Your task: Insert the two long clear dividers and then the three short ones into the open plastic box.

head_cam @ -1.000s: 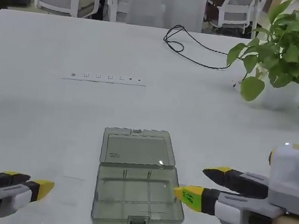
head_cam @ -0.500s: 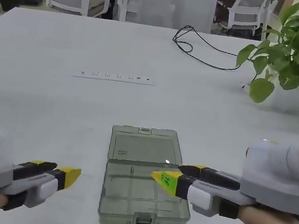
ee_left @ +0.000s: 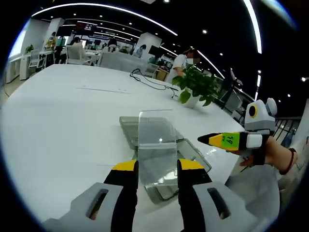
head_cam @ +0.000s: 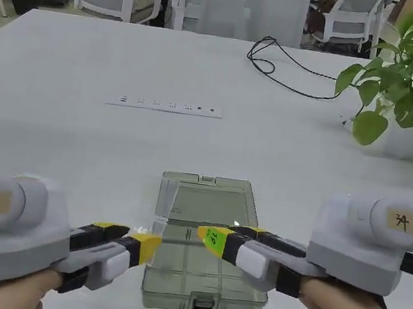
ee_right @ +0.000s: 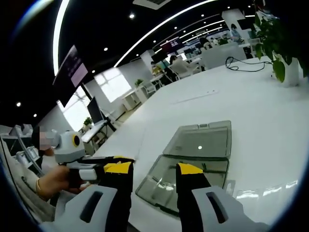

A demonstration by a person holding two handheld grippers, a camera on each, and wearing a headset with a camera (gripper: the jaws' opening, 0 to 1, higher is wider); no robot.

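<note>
A smoky clear plastic box [head_cam: 170, 298] lies open, lid flat behind it, at the middle of the near edge of a white tabletop [head_cam: 79, 146]. The left gripper [ee_left: 158, 165] hovers just left of the box and holds a clear rectangular divider [ee_left: 157, 137] upright between its yellow-tipped jaws. The right gripper [ee_right: 153, 168] hovers above the box's right side, its jaws wide with nothing between them.

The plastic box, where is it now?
In the head view the open plastic box lies near the white table's front edge, between the left hand-held gripper and right hand-held gripper.
</note>
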